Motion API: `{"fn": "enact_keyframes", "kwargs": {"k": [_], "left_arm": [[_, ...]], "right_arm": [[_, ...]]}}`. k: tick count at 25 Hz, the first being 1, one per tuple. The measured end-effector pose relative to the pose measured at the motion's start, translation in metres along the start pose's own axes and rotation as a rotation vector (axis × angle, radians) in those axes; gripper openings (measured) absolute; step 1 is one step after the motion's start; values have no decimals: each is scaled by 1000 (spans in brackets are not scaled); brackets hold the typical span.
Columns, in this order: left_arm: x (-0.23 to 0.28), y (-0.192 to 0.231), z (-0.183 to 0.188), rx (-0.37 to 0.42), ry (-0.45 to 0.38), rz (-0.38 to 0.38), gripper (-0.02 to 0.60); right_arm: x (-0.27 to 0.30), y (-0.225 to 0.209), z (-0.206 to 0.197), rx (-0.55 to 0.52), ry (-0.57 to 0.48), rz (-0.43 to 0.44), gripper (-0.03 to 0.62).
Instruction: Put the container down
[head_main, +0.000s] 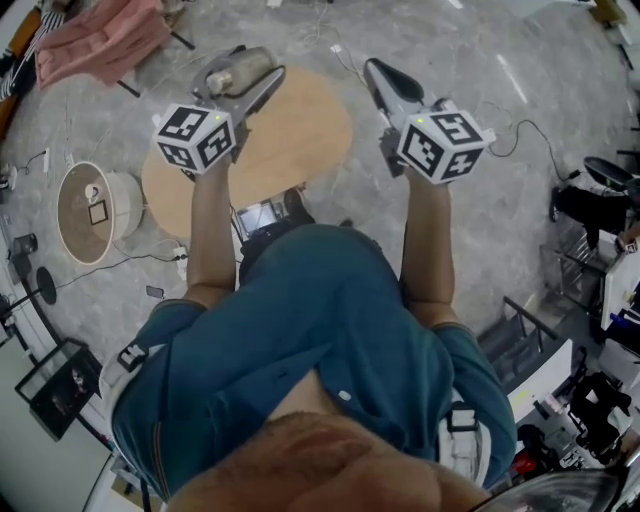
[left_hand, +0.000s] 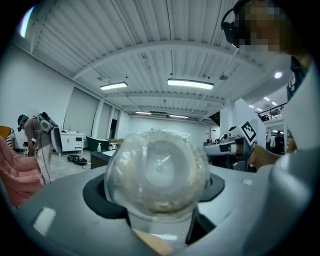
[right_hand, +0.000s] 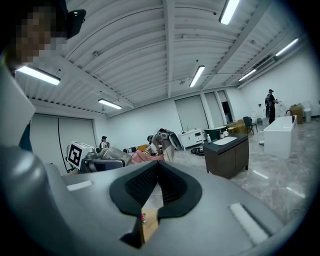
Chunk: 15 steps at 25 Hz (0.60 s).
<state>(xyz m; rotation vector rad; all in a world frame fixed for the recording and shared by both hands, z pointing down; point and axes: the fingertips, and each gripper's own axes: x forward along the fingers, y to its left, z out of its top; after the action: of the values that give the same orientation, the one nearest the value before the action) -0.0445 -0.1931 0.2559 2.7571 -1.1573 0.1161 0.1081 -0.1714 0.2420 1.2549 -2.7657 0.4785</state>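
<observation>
My left gripper (head_main: 250, 80) is clamped on the container (left_hand: 157, 170), a clear round-bodied jar held sideways, its jaws spread wide around it. One round end faces that gripper's camera. The wall is cloudy, with a pale beige film inside. I cannot tell whether that is contents or residue.

From the head view the container sits at 11 o'clock, over the round wooden worktop (head_main: 300, 140) near its 12 o'clock rim and lifted clear of it. The wood between there and its 3 o'clock rim shows bare.

My right gripper (head_main: 385, 85) is at 1 o'clock, jaws pressed together on nothing, just past the worktop's 2 o'clock rim and over grey floor (head_main: 450, 60).

Off the worktop at 9 o'clock stands a drum-shaped stand (head_main: 85, 210), well apart. A pink cloth (head_main: 100, 40) lies at 10 o'clock, and a cable (head_main: 520, 130) trails across the floor at 2 o'clock.
</observation>
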Motion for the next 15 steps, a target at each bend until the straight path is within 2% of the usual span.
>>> {"fn": "enact_keyframes", "kwargs": {"k": [15], "left_arm": [[44,72,-10,-15,52,-104,330]], "right_arm": [[66,-25,3,35,14,-108,9]]}}
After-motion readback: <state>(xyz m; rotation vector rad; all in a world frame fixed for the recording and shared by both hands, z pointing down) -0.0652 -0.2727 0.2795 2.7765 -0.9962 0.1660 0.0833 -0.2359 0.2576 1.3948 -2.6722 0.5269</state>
